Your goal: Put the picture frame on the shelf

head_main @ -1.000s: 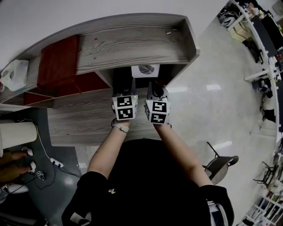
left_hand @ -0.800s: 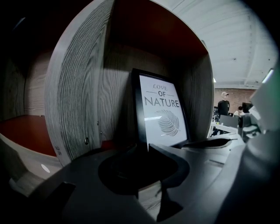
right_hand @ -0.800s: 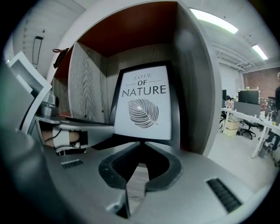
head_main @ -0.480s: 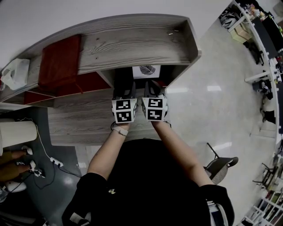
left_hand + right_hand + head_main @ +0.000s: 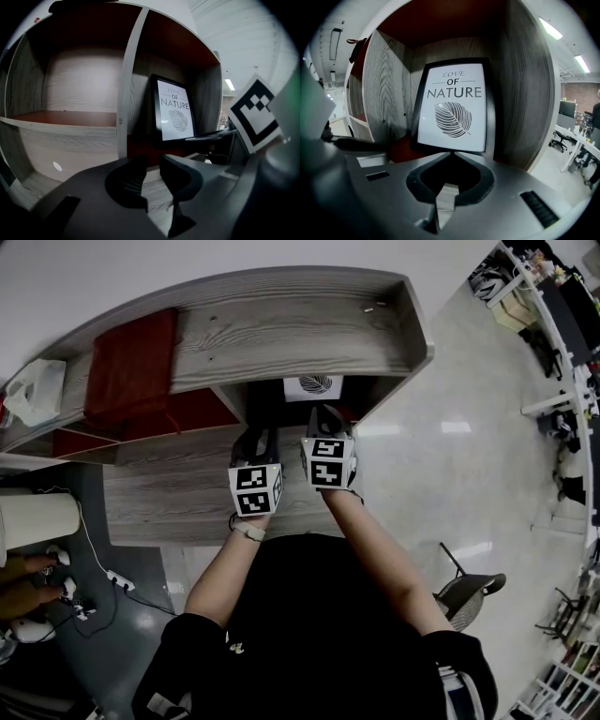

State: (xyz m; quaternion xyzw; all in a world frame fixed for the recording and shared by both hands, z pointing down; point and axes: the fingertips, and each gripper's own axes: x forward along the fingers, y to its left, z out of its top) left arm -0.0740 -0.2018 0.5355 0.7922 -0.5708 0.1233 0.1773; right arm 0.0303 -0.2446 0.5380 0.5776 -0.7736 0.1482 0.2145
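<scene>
In the shelf (image 5: 281, 334) the picture frame (image 5: 453, 108) stands placed; left gripper (image 5: 152, 161) part-open, empty; right gripper (image 5: 450, 154) jaws just closing on nothing; only withdrawing remains

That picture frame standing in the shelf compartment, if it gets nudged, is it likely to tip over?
The picture frame stands tall on a thin bottom edge, so a nudge near its top would probably tip it. It looks flat and rigid, likely light. Its front may be glazed; I'd treat it as fragile.
</scene>
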